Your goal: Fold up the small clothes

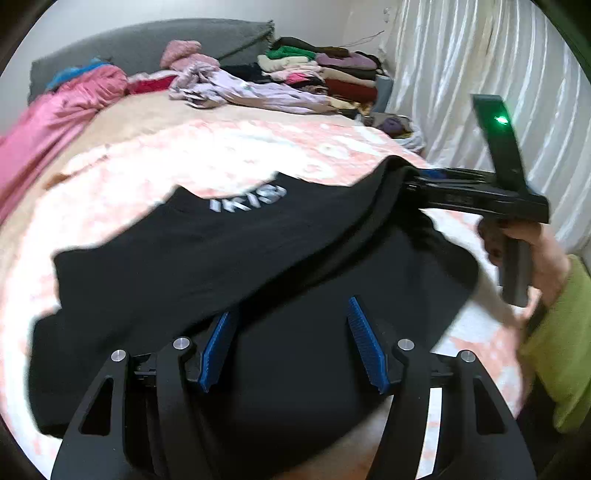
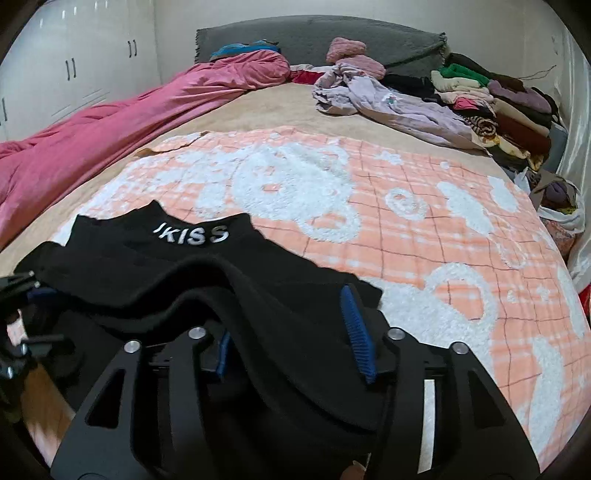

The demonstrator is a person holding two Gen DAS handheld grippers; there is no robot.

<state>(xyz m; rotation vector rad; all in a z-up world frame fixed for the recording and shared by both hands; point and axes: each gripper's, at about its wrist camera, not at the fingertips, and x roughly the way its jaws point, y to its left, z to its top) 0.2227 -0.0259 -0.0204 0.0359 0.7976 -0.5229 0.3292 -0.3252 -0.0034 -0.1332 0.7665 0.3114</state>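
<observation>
A small black garment (image 1: 229, 258) with white lettering lies on the peach and white blanket (image 1: 229, 155). It also shows in the right wrist view (image 2: 192, 273). My left gripper (image 1: 291, 332) is open, its blue pads wide apart over the garment's near part. My right gripper (image 2: 291, 332) is open too, with black cloth bunched between its pads (image 2: 356, 328). In the left wrist view the right gripper (image 1: 410, 181) reaches in from the right, its tip buried in the garment's raised right edge.
A pink duvet (image 2: 110, 125) lies along the bed's left side. A lilac garment (image 2: 388, 99) and stacked folded clothes (image 2: 498, 99) sit at the far right by the grey headboard (image 2: 295, 33). White curtains (image 1: 480, 74) hang on the right, white wardrobes (image 2: 74, 66) on the left.
</observation>
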